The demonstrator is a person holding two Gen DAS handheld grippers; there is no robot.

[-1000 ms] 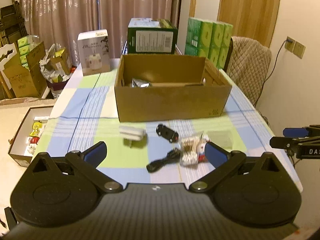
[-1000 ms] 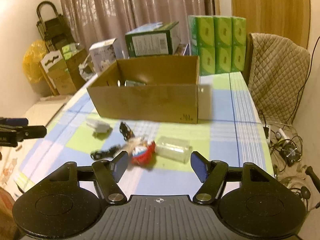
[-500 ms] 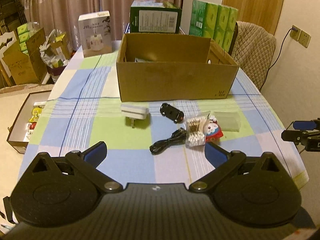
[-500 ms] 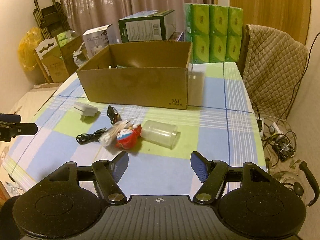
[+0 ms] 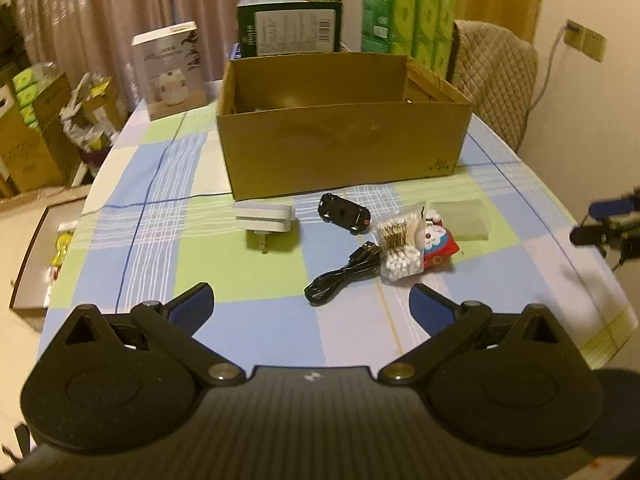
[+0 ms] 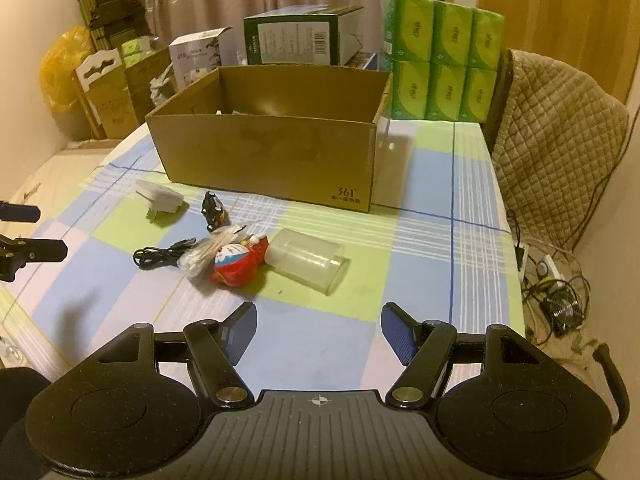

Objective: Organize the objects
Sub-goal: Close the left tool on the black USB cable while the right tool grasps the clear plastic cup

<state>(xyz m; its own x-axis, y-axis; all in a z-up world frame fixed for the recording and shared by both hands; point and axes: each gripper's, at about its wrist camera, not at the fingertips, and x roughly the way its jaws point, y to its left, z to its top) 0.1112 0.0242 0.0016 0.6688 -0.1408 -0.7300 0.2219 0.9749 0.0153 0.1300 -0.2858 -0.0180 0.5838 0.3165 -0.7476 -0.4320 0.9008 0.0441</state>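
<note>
On the checked tablecloth, in front of an open cardboard box (image 5: 340, 152) (image 6: 272, 156), lie a white plug adapter (image 5: 266, 218) (image 6: 160, 200), a black toy car (image 5: 344, 213) (image 6: 214, 210), a black cable (image 5: 344, 276) (image 6: 160, 256), a bag of cotton swabs (image 5: 400, 246) (image 6: 204, 254), a red Doraemon toy (image 5: 438, 246) (image 6: 240, 264) and a clear plastic cup on its side (image 5: 460, 220) (image 6: 308, 260). My left gripper (image 5: 312, 304) is open and empty, near the cable. My right gripper (image 6: 318, 330) is open and empty, short of the cup.
Behind the box stand a white carton (image 5: 172, 70), a green carton (image 5: 290, 24) and green tissue packs (image 6: 440, 64). A quilted chair (image 6: 560, 140) is at the right. Boxes and bags sit on the floor at the left (image 5: 36, 128). Cables lie on the floor at the right (image 6: 556, 280).
Both grippers have moved forward and lower toward the loose items, which now look larger. Both stay open. Nothing on the table has moved.
</note>
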